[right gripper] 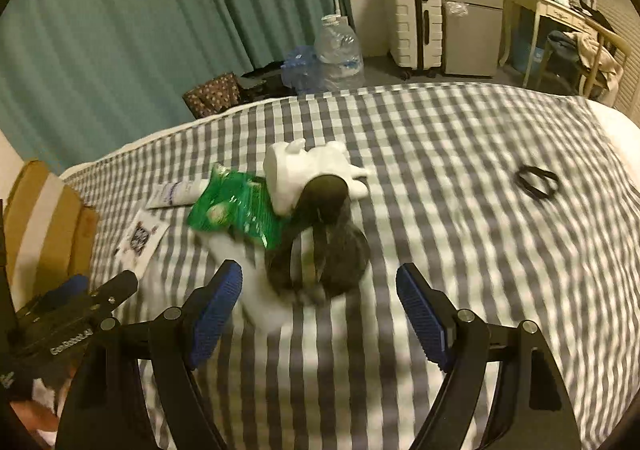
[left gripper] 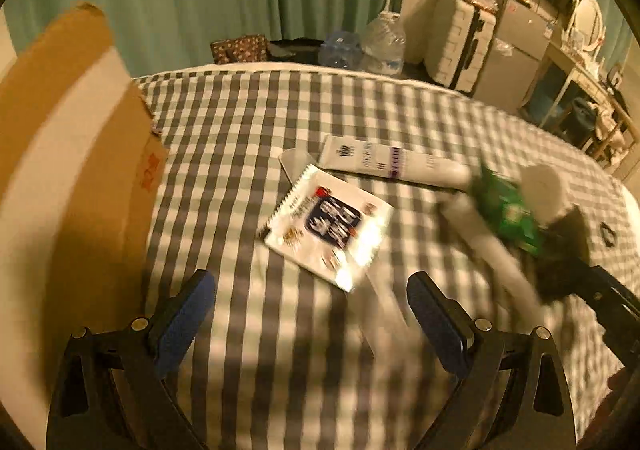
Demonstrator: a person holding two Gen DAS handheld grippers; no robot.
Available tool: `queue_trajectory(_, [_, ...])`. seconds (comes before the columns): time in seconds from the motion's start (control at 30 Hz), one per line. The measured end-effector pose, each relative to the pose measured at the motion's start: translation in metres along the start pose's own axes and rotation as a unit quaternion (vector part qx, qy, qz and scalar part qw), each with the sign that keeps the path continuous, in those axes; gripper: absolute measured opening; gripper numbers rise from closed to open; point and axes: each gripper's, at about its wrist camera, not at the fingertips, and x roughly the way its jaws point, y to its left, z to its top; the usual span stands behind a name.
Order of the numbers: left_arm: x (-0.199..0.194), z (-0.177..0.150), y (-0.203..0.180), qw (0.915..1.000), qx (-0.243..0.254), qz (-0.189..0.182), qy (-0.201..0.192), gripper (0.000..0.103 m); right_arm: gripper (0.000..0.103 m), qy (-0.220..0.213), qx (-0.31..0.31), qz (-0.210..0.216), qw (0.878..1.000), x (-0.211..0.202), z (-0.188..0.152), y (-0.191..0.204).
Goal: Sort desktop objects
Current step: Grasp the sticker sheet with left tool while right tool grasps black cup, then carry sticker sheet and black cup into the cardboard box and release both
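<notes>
On the checked cloth [left gripper: 248, 130] lie a white snack packet with a dark label [left gripper: 332, 228], a white tube [left gripper: 392, 162], a green packet [left gripper: 506, 210] and a white blocky object [left gripper: 546, 190]. My left gripper [left gripper: 310, 320] is open and empty, just short of the white packet. In the right wrist view the green packet [right gripper: 234, 208], the white blocky object [right gripper: 308, 170] and a dark round-headed object [right gripper: 324, 242] lie ahead of my open, empty right gripper [right gripper: 318, 308]. A black hair tie [right gripper: 536, 180] lies far right.
An open cardboard box [left gripper: 76, 154] stands at the left; it also shows in the right wrist view [right gripper: 44, 226]. Beyond the cloth are green curtains [right gripper: 140, 22], water bottles [right gripper: 340, 50], a white suitcase [right gripper: 414, 22] and a small fridge [right gripper: 472, 14].
</notes>
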Motion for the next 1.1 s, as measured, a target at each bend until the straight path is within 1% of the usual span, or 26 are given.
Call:
queue_trajectory(0.1, [0.017, 0.008, 0.003, 0.9999, -0.007, 0.001, 0.008, 0.099, 0.079, 0.001, 0.0, -0.025, 1.0, 0.012, 0.002, -0.006])
queue_trajectory(0.2, [0.029, 0.017, 0.005, 0.9999, -0.014, 0.0, 0.002, 0.099, 0.079, 0.007, 0.016, -0.022, 1.0, 0.017, 0.002, -0.02])
queue_trajectory(0.3, [0.041, 0.022, 0.004, 1.0, -0.001, 0.004, 0.002, 0.099, 0.078, -0.002, 0.012, -0.026, 1.0, 0.017, 0.006, -0.024])
queue_trajectory(0.33, [0.042, 0.023, 0.004, 1.0, 0.002, 0.001, 0.003, 0.099, 0.076, -0.003, 0.008, -0.028, 1.0, 0.017, 0.006, -0.024])
queue_trajectory(0.37, [0.039, 0.021, 0.007, 0.9999, 0.003, -0.01, 0.002, 0.098, 0.067, 0.0, 0.007, -0.022, 1.0, 0.019, 0.005, -0.025])
queue_trajectory(0.4, [0.038, 0.02, 0.01, 0.9999, 0.005, -0.016, 0.004, 0.09, 0.055, 0.004, 0.013, -0.014, 1.0, 0.02, 0.004, -0.026])
queue_trajectory(0.43, [0.035, 0.018, 0.014, 0.9998, 0.008, -0.016, 0.002, 0.074, 0.055, 0.007, 0.023, -0.007, 1.0, 0.022, 0.004, -0.028])
queue_trajectory(0.47, [0.03, 0.015, 0.016, 0.9998, 0.014, -0.014, 0.0, 0.063, 0.055, 0.005, 0.024, -0.007, 1.0, 0.021, 0.003, -0.028])
queue_trajectory(0.5, [0.025, 0.014, 0.019, 0.9997, 0.018, -0.016, 0.0, 0.043, 0.055, 0.004, 0.021, -0.009, 1.0, 0.019, 0.002, -0.028])
queue_trajectory(0.53, [0.019, 0.013, 0.024, 0.9996, 0.012, -0.024, 0.004, 0.038, 0.055, 0.002, 0.017, -0.012, 1.0, 0.016, 0.001, -0.027])
queue_trajectory(0.6, [0.011, 0.014, 0.03, 0.9989, -0.005, -0.043, 0.014, 0.036, 0.054, -0.001, 0.016, -0.015, 1.0, 0.01, -0.002, -0.027])
queue_trajectory(0.67, [-0.003, 0.009, 0.031, 0.9989, -0.012, -0.044, 0.011, 0.036, 0.048, -0.002, 0.02, -0.009, 1.0, -0.001, -0.006, -0.029])
queue_trajectory(0.73, [-0.022, 0.003, 0.028, 0.9989, -0.007, -0.046, 0.004, 0.036, 0.047, -0.007, 0.018, -0.007, 1.0, -0.013, -0.011, -0.03])
queue_trajectory(0.77, [-0.032, 0.0, 0.026, 0.9985, -0.008, -0.054, 0.001, 0.036, 0.042, -0.01, 0.016, -0.006, 1.0, -0.022, -0.015, -0.03])
queue_trajectory(0.83, [-0.052, -0.006, 0.022, 0.9977, -0.008, -0.066, -0.007, 0.035, 0.03, -0.01, 0.015, -0.002, 1.0, -0.037, -0.021, -0.029])
queue_trajectory(0.87, [-0.062, -0.009, 0.02, 0.9974, -0.005, -0.07, -0.011, 0.035, 0.028, -0.011, 0.015, 0.0, 1.0, -0.044, -0.023, -0.029])
queue_trajectory(1.0, [-0.099, -0.016, 0.012, 0.9963, 0.006, -0.081, -0.03, 0.035, 0.028, -0.026, 0.011, 0.007, 1.0, -0.071, -0.028, -0.029])
queue_trajectory(1.1, [-0.123, -0.019, 0.012, 0.9958, 0.007, -0.082, -0.04, 0.035, 0.028, -0.026, 0.012, 0.018, 0.999, -0.09, -0.04, -0.026])
